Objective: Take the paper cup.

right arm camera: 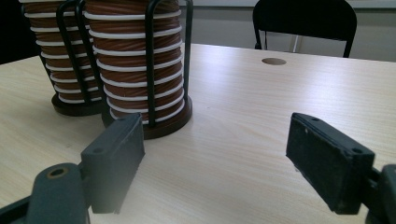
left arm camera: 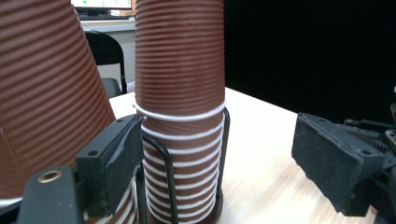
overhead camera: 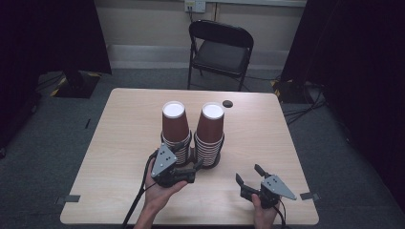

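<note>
Reached right cup stack with left gripper, jaws wide, gripping nothing. Right gripper gaped empty, apart. No cup pulled yet.

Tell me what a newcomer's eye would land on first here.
Two tall stacks of brown ribbed cups, the left stack and the right stack, stand side by side in black wire holders at the middle of the table. The left hand-held gripper sits open at the stacks' base. The right hand-held gripper is open too, off to the right above bare wood.
</note>
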